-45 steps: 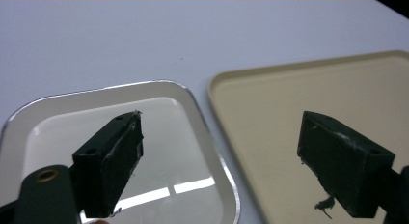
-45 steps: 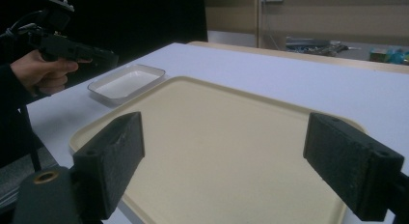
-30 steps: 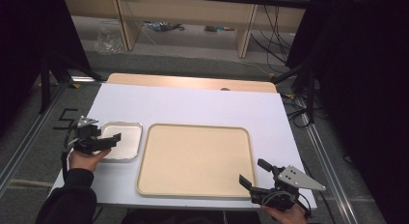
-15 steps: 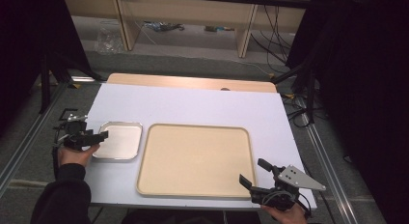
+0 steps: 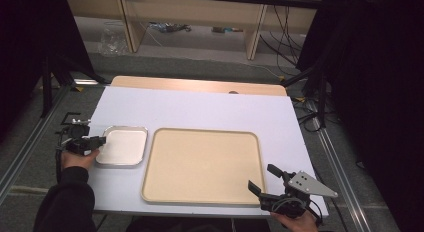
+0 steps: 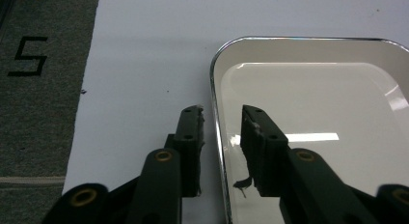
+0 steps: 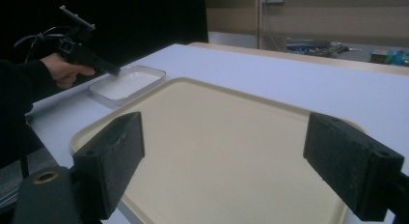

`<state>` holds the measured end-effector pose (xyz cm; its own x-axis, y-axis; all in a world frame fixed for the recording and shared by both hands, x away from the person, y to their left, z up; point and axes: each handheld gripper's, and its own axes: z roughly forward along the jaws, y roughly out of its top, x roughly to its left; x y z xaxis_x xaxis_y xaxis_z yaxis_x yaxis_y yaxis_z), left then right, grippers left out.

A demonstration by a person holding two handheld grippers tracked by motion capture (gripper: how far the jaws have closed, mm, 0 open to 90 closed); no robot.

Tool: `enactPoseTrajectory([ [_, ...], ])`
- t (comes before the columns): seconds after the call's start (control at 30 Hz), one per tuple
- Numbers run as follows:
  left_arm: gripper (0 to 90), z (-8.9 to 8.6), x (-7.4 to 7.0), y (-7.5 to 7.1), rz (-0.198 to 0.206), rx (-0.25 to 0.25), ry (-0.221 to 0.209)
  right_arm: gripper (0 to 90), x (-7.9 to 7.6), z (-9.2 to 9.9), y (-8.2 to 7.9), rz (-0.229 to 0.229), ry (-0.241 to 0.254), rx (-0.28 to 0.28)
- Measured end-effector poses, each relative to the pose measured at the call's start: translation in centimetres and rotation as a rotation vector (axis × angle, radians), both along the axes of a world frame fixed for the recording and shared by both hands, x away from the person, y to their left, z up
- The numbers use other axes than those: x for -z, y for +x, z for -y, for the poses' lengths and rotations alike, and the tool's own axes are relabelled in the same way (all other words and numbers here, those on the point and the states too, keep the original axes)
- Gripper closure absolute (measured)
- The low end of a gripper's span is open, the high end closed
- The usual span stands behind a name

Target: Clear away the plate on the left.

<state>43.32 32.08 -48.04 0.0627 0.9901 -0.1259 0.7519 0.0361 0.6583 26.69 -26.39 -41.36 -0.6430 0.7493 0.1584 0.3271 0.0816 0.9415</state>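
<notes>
So on the white table (image 5: 200,107) there's a big beige tray (image 5: 202,164) sitting roughly dead centre, and a small metal tray (image 5: 122,146) with a white inside just beside it at its 9 o'clock. The two trays are close but not touching as far as I can see.

The left gripper (image 5: 95,141) is at the small tray's 9 o'clock edge. In the left gripper view its jaws straddle the shiny rim (image 6: 215,132), one jaw outside over the table, the other inside over the white bottom, with a gap on both sides of the rim, so they're partly open and not clamped on it. The left hand (image 5: 77,157) comes in with a dark sleeve (image 5: 67,202).

The right gripper (image 5: 265,179) sits at the big tray's 5 o'clock corner, near the front table edge, jaws spread wide with nothing between them. Its own view looks across the beige tray toward the small tray and the other gripper at about 10 o'clock.

A "5" (image 6: 28,55) is marked on the grey floor off the table's left side.
</notes>
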Motion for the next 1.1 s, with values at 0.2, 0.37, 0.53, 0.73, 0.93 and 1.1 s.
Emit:
enactPoseTrajectory([
  [0.2, 78.0, 0.1, 0.6, 0.6, -0.008, 0.015, 0.012, 15.3, 0.0, 0.1, 0.1, 0.02, -0.006, 0.002],
  [0.37, 81.0, 0.3, 0.7, 1.0, -0.002, 0.01, 0.01, 15.3, 0.0, 0.1, 0.0, -0.002, -0.005, 0.001],
  [0.53, 82.4, 0.1, 0.8, 1.1, -0.004, -0.016, -0.031, 15.3, 0.0, 0.1, 0.1, 0.016, -0.004, 0.002],
  [0.73, 86.1, -0.4, 0.6, 1.0, 0.03, -0.028, -0.123, 15.3, 0.0, 0.1, 0.1, 0.011, -0.01, 0.005],
  [0.93, 88.1, 0.1, 0.0, 0.6, 0.067, -0.105, -0.264, 15.3, 0.0, 0.0, -0.1, -0.01, 0.007, 0.004],
  [1.1, 88.3, -0.5, -0.5, 0.5, 0.098, -0.079, -0.216, 15.3, 0.0, 0.0, -0.1, -0.013, 0.0, 0.004],
])
